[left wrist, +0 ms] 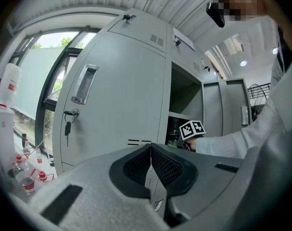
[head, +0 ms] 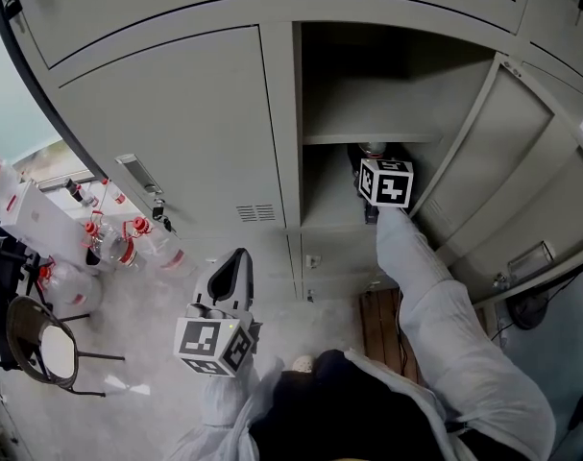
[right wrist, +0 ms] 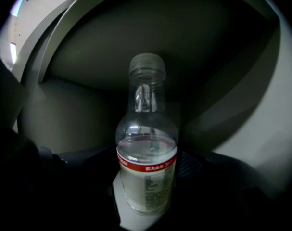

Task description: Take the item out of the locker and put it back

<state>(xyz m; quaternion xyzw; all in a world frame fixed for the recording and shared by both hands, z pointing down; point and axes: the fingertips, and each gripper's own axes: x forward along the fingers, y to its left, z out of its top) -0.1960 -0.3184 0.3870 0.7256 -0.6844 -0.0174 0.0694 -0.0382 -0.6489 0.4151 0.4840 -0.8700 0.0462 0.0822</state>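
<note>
Two grippers in play, but only one was doing any work. My right gripper [head: 372,166] was reached into the open locker [head: 397,94], into the compartment under the shelf [head: 368,138]. Its jaws were about half spread and closed against both sides of a clear plastic bottle [right wrist: 146,143], down on the labelled part below the red band. The bottle stood upright, roughly midway between the compartment's side walls, cap on, and it looked partly filled. I couldn't tell from either camera whether its base was resting on the compartment floor or was already lifted off it.

My left gripper [left wrist: 151,153] hung low in front of the closed locker next door, jaws pressed together with nothing in them.

What worried me from there:

- The grip sat low on a thin-walled bottle. Squeeze harder and the wall could buckle. Go softer and it could slide down through the pads once I pulled back.
- The cap looked close under the shelf in the head view. Lifting before drawing it out could knock the cap on the shelf's front edge and tip the bottle in the jaws.
- Water sloshing on a quick pull could twist it too.
- The open door [head: 483,161] stood just to the right of my arm, so a sloppy swing out could bump it.
</note>
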